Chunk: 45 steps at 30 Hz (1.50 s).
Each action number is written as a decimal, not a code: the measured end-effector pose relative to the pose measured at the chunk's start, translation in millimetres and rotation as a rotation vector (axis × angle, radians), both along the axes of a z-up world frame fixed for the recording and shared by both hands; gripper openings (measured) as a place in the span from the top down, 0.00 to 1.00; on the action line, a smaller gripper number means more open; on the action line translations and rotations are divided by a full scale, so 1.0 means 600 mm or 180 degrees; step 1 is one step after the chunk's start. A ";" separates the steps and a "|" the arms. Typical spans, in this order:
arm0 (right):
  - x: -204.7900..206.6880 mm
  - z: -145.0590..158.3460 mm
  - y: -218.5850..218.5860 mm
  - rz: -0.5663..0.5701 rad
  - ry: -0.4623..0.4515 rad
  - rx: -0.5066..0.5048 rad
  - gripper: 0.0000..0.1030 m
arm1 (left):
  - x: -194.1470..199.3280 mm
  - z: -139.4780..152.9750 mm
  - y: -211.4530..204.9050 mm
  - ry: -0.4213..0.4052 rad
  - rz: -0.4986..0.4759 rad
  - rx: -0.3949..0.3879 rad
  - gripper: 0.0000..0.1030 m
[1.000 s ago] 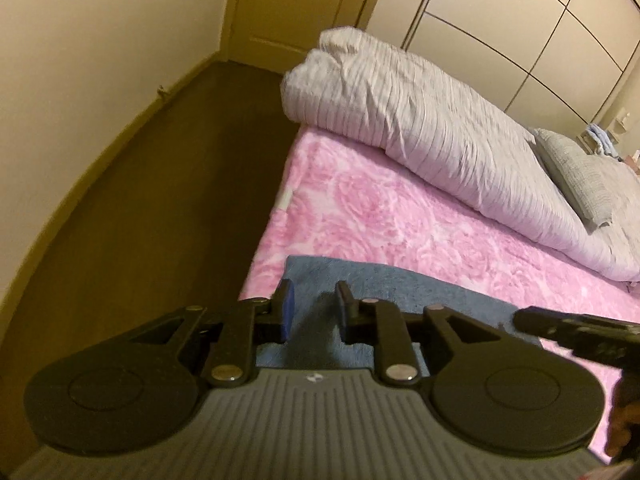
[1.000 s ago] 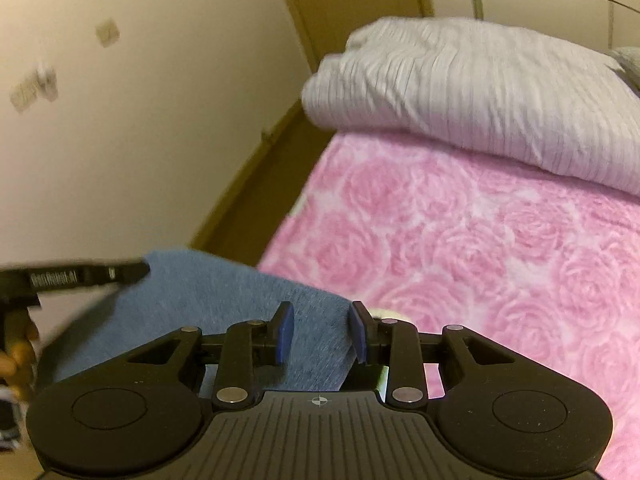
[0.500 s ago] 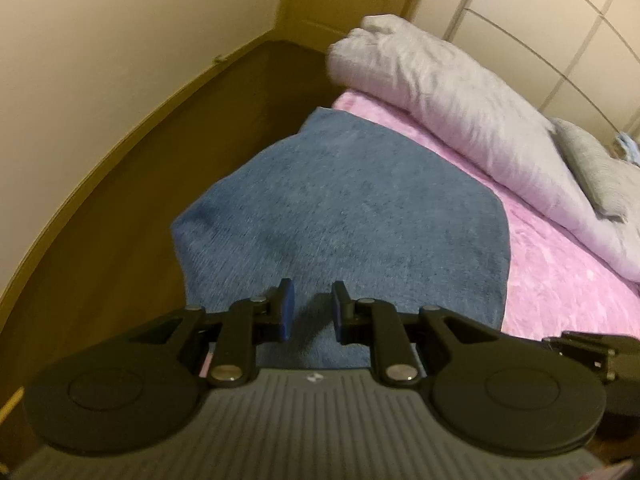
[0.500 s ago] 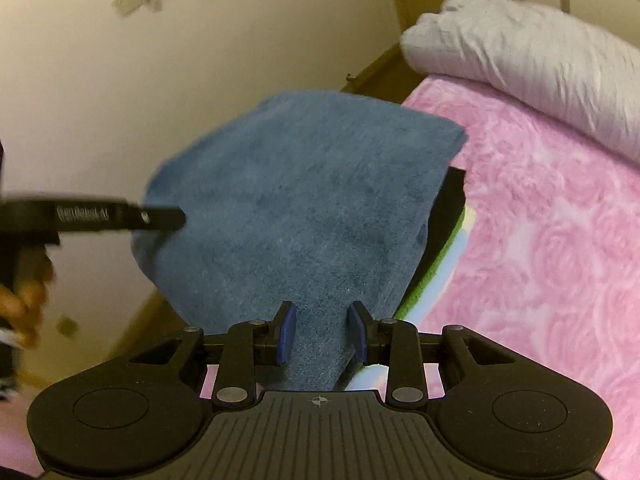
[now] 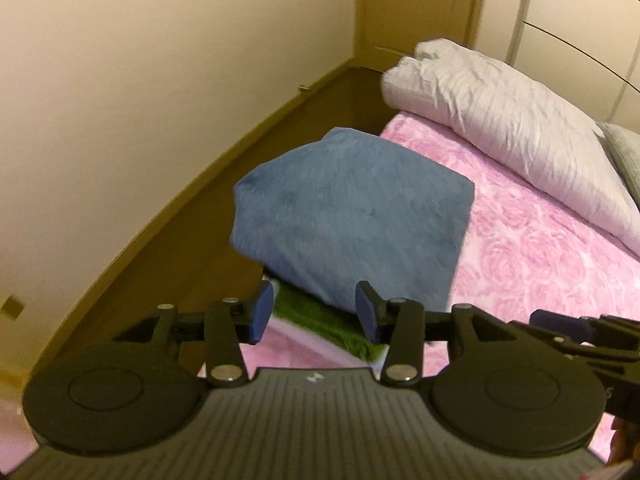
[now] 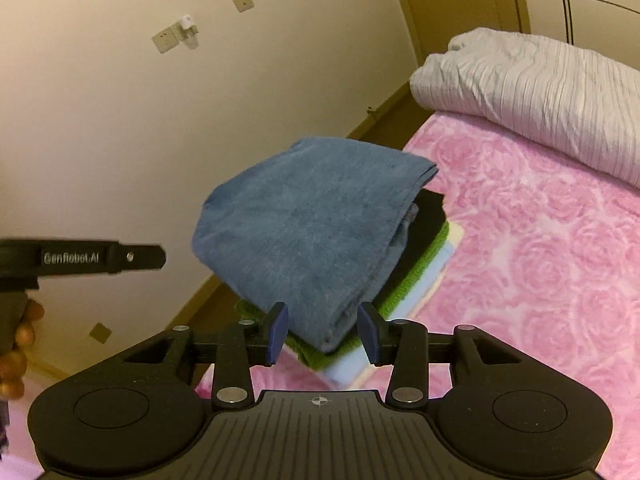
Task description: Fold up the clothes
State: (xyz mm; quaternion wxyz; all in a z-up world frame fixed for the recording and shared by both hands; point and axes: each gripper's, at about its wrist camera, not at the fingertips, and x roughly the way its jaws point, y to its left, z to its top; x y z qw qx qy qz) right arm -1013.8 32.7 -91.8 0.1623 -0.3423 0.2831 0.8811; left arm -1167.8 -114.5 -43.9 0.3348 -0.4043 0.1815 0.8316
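A folded blue garment (image 5: 352, 224) (image 6: 312, 232) lies on top of a stack of folded clothes at the bed's left edge, sagging a little past that edge. Below it show a green fleece layer (image 5: 332, 326) (image 6: 416, 272), a black one (image 6: 428, 216) and a pale blue one (image 6: 432, 268). My left gripper (image 5: 314, 316) is open just short of the stack, nothing between its fingers. My right gripper (image 6: 323, 332) is also open, its blue pads on either side of the garment's near corner without touching it. Each gripper shows at the edge of the other's view.
The pink rose-patterned bedspread (image 5: 540, 264) (image 6: 540, 248) stretches to the right. A rolled grey-white duvet (image 5: 512, 120) (image 6: 560, 92) lies along the far side. Dark wood floor (image 5: 160, 264) and a cream wall (image 5: 140, 100) run along the left, a door (image 5: 416, 4) beyond. A hand (image 6: 16, 340) holds the left gripper.
Both grippers, shut on the blue garment a second ago, have laid it on the stack, opened and pulled back from it.
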 end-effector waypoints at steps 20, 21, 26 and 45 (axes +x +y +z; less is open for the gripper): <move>0.271 0.044 0.042 0.1118 -0.0332 0.0506 0.59 | 0.373 -0.013 0.001 -0.0072 0.1027 0.0011 0.57; 0.278 0.040 0.043 0.1135 -0.0367 0.0554 0.59 | 0.386 -0.016 0.002 -0.0071 0.1072 0.0002 0.57; 0.290 0.033 0.054 0.1255 -0.0425 0.0649 0.59 | 0.430 -0.028 0.008 -0.0114 0.1233 0.0044 0.59; 0.216 0.011 0.108 0.1319 -0.0694 0.0826 0.59 | 0.369 -0.070 0.081 -0.0358 0.1211 0.0168 0.62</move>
